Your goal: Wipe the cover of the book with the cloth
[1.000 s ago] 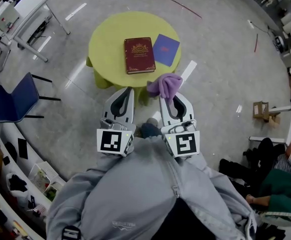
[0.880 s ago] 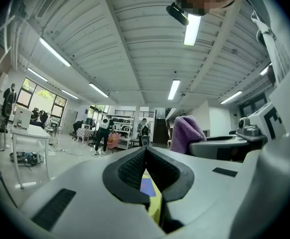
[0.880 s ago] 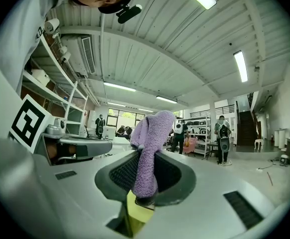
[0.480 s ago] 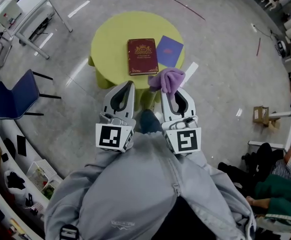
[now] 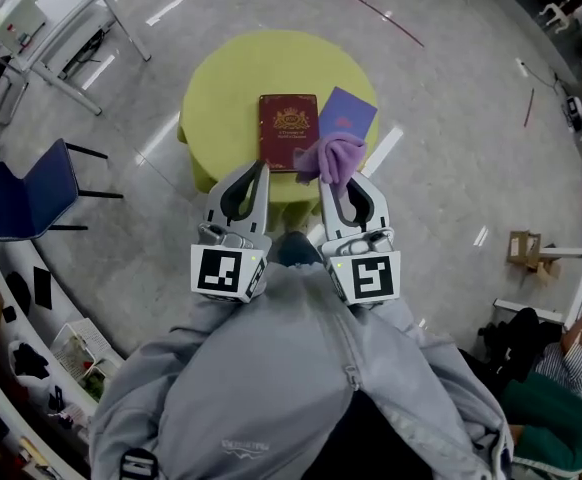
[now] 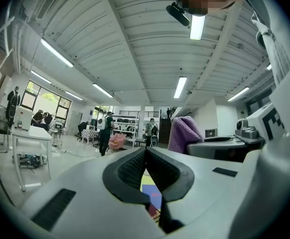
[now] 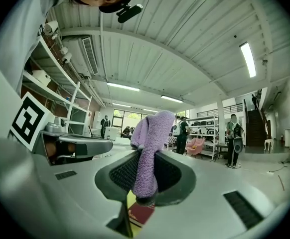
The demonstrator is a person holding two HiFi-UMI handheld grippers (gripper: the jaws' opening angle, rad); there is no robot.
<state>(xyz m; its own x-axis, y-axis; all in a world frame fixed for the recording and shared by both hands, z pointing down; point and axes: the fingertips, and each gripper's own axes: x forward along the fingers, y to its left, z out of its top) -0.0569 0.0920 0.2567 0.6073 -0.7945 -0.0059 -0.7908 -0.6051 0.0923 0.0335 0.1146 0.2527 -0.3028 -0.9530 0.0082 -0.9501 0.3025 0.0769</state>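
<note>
Nearest person: left gripper (image 5: 260, 168), jaws pressed together, nothing between; right gripper (image 5: 331, 182) clamped on purple cloth (image 5: 333, 156). Beyond, on yellow-green table (image 5: 211, 78): dark red book (image 5: 288, 128), long axis running away from person, near-right corner hidden behind cloth.

Before me a round yellow-green table (image 5: 221, 78) stands on the grey floor (image 5: 451, 118). Flat on its top lie a dark red book (image 5: 287, 128), near the middle, and a blue booklet (image 5: 349, 113) just beside it on my right
</note>
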